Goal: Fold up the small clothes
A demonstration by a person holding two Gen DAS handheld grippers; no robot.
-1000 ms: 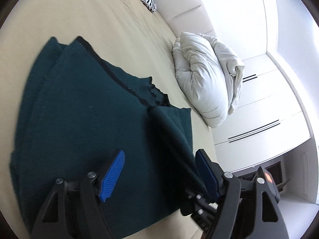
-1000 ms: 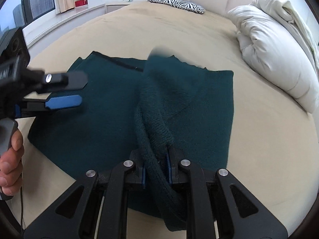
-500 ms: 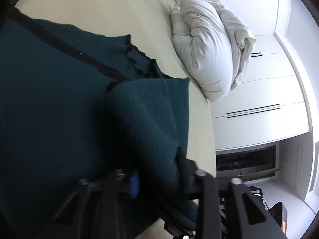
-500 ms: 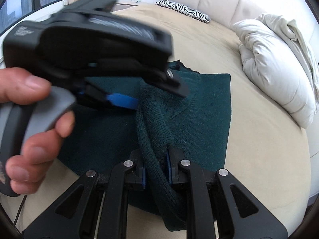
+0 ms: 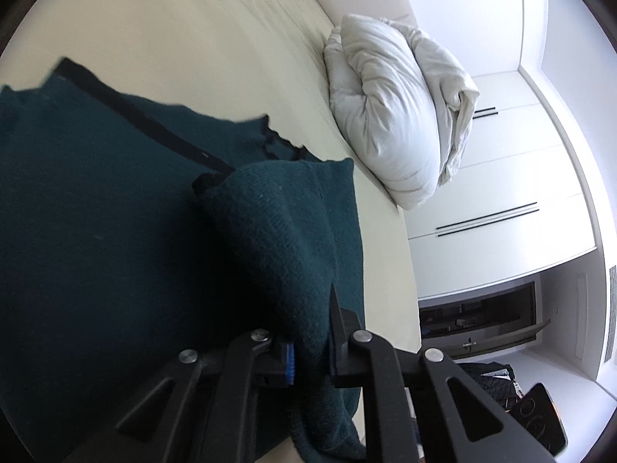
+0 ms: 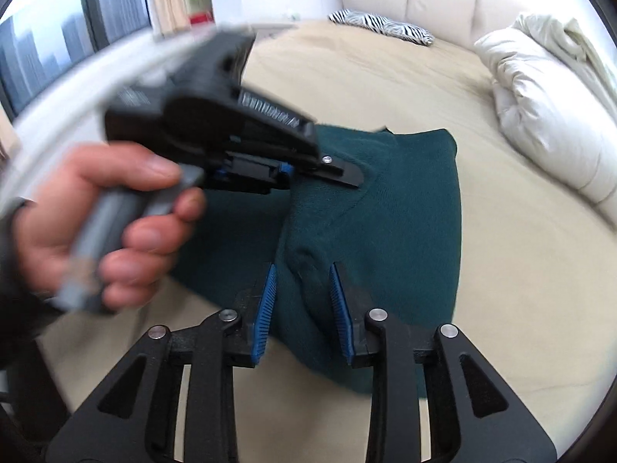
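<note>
Right tongs [image 6: 301,308] have just been opening, pads now apart w/ a raised ridge of dark teal knit sweater [image 6: 405,208] between. Left tongs [image 5: 310,351] just closed, clamped on same fold. Sweater lies partly folded on beige bed [image 6: 520,270], black trim at far edge.

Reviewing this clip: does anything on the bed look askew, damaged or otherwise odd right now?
Nothing looks damaged or spilled. The dark green sweater lies mid-fold on the bed, with one raised ridge of fabric bunched up. The left gripper is clamped on it; the right gripper has just been opening around it. The white duvet is crumpled.
</note>
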